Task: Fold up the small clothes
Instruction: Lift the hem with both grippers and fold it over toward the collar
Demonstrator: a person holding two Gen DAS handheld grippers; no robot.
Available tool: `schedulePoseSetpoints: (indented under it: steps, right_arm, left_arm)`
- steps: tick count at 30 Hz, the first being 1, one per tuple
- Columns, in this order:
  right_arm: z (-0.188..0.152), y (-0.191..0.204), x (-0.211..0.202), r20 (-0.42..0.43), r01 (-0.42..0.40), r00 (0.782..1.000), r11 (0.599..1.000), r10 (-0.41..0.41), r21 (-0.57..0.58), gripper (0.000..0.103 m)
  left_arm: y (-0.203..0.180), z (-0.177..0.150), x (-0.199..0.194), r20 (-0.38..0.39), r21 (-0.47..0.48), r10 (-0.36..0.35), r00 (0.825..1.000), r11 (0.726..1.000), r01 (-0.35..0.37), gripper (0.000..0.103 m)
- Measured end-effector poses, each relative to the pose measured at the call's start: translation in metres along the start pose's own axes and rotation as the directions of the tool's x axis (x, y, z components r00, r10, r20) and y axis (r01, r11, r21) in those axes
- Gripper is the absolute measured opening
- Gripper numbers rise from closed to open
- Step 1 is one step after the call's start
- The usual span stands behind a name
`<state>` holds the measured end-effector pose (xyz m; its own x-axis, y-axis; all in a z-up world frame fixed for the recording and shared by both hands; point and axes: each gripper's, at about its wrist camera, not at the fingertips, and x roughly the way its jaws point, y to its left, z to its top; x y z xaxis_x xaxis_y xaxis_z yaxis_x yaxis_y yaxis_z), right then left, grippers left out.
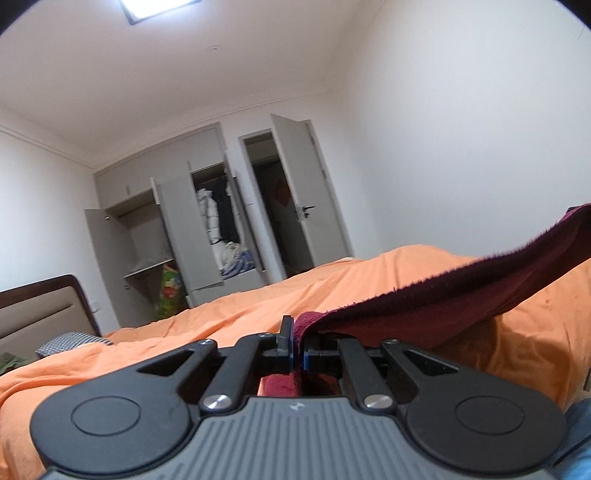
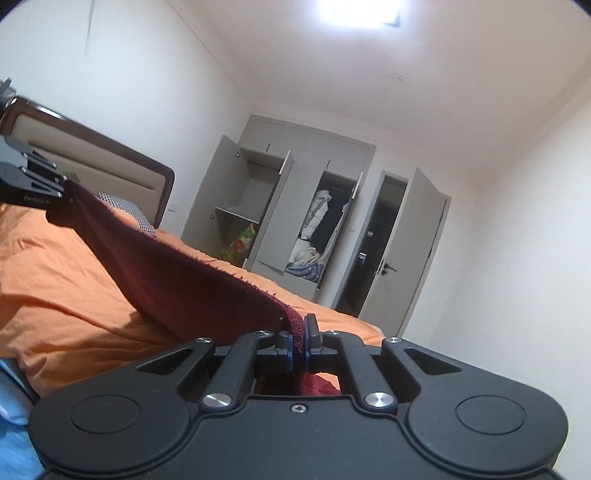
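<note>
Bright, even room light from a ceiling lamp (image 2: pixel 360 11) high above the right claw (image 2: pixel 298 345), blown out to white glare. Soft shadow lies under the cloth (image 2: pixel 177 273) left of it. Fisheye bends walls; corners go black. Slight blur throughout.

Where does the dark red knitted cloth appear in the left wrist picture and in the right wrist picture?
Left wrist view: the dark red knitted cloth runs from the left gripper up to the right edge.
Right wrist view: it runs from the right gripper up to the other gripper at the left edge.
Shared landmark: the grey wardrobe with open doors.
</note>
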<state>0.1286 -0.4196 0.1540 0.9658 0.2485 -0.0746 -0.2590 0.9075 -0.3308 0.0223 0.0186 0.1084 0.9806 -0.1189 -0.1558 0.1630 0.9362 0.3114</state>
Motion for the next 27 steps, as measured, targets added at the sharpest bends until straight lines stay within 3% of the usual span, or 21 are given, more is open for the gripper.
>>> schedulePoseSetpoints:
  steps: [4, 10, 14, 18, 22, 27]
  right_arm:
    - [0.003, -0.004, 0.021, -0.013, 0.004, 1.0, 1.0, -0.004, -0.018, 0.005]
    - [0.013, -0.019, 0.075, -0.022, 0.01, 1.0, 0.997, -0.011, -0.074, 0.006]
    - [0.015, -0.036, 0.135, -0.046, -0.007, 0.999, 0.996, 0.003, -0.09, 0.008]
    - [0.013, -0.047, 0.2, -0.096, -0.027, 0.995, 0.995, 0.018, -0.096, 0.008]
    - [0.003, -0.049, 0.261, -0.183, -0.055, 0.983, 0.994, 0.036, -0.097, 0.008]
    - [-0.026, -0.051, 0.326, -0.308, -0.099, 0.947, 0.995, 0.091, -0.01, 0.008]
  left_arm:
    - [0.002, 0.011, 0.025, 0.012, 0.067, -0.025, 1.0, 0.997, 0.024, 0.004]
    - [0.014, 0.03, 0.094, 0.023, 0.102, -0.087, 0.996, 0.991, 0.084, 0.004]
    - [0.021, 0.036, 0.158, -0.042, 0.096, -0.12, 0.992, 0.988, 0.124, 0.004]
    - [0.032, 0.033, 0.219, -0.138, 0.029, -0.141, 0.98, 0.989, 0.146, 0.004]
    - [0.042, 0.022, 0.278, -0.247, -0.043, -0.157, 0.956, 0.988, 0.151, 0.004]
    - [0.055, -0.005, 0.342, -0.383, -0.162, -0.18, 0.906, 0.979, 0.126, 0.004]
